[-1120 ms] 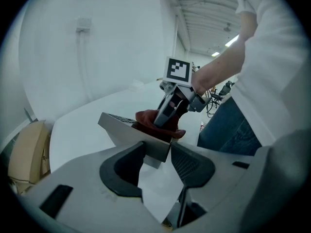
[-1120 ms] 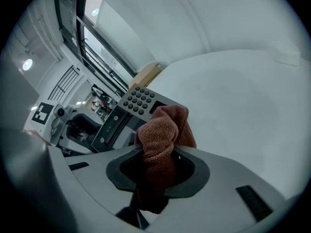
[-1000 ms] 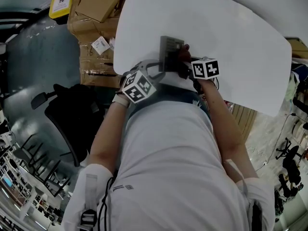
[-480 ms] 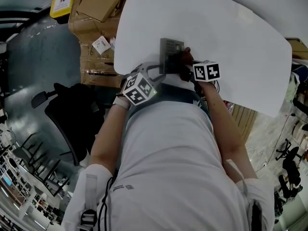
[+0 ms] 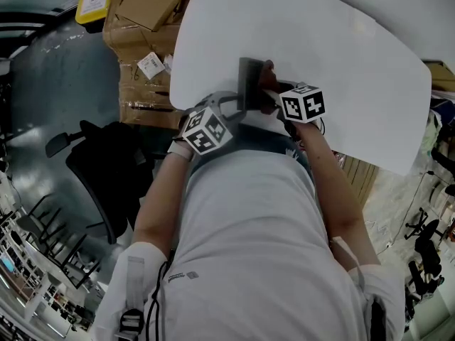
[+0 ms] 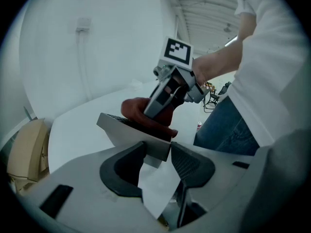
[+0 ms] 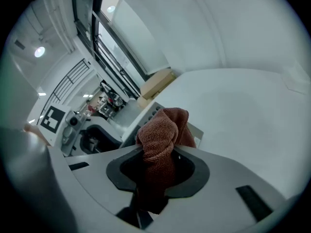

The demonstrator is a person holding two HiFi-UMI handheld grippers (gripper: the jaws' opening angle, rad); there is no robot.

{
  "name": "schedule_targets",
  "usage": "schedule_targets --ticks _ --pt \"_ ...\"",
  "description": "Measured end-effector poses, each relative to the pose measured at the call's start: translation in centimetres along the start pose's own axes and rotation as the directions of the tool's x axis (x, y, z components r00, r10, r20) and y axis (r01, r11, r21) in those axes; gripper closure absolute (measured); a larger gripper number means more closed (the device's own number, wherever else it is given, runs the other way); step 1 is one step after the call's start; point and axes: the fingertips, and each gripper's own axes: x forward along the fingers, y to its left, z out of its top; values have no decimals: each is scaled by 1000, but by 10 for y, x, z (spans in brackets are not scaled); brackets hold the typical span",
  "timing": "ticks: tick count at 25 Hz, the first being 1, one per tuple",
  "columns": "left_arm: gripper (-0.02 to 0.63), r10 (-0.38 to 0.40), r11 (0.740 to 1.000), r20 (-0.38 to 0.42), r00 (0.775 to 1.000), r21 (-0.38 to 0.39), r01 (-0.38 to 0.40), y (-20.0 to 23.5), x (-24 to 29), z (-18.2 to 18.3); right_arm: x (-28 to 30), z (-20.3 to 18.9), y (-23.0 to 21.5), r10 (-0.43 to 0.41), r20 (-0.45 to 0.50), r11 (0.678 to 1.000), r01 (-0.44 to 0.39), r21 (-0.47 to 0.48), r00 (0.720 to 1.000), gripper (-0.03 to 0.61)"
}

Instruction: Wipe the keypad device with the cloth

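The table point(image 5: 341, 62) lies under the keypad point(image 5: 250, 77), and the person's torso point(image 5: 249, 240) covers its edge just this side of the keypad. The head view shows the keypad only as a small dark slab, its keys too small to read. The left gripper view shows it tilted, with its near corner raised. Whether its far edge rests on the table cannot be told.

The left gripper point(image 6: 158, 152) is clamped on that near corner, a pad on either side. In the head view, marker cubes hide both sets of jaws. The right gripper point(image 7: 158, 152) sits just above the keypad's face, and its own view shows its jaws pinched on the bunched cloth point(image 7: 160, 135). From the left, the cloth seems to press on that face.
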Motion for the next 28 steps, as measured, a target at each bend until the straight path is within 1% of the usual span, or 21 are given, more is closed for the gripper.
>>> schedule_targets --ticks 3,6,8,11,14,17,21,24,28 --pt "448 1 1000 5 1000 -9 -1 0 0 -1 0 25 22 49 47 998 -47 -28 998 477" --pt "448 1 1000 9 1000 -13 -1 0 -1 0 4 39 38 72 64 996 -68 -64 995 477" --pt "448 -2 1000 8 1000 -12 2 0 0 0 9 42 42 71 62 994 -66 -83 996 477" --pt "446 -6 1000 4 1000 -7 7 0 0 0 15 43 42 48 49 993 -42 -113 998 477" --pt "445 -6 1000 4 1000 -3 6 1 -1 0 16 43 40 33 42 992 -28 -127 999 477" --pt "445 -4 1000 8 1000 -2 4 1 0 0 17 42 39 31 48 992 -25 -120 998 477" --pt "443 -6 1000 9 1000 -2 6 -1 0 0 15 40 36 36 79 997 -30 -75 996 477" --pt "445 -10 1000 5 1000 -1 10 0 -1 0 16 38 27 13 88 999 -10 -44 996 477" --pt "444 -11 1000 4 1000 2 11 1 -2 1 16 29 9 -10 75 1000 10 2 997 477"
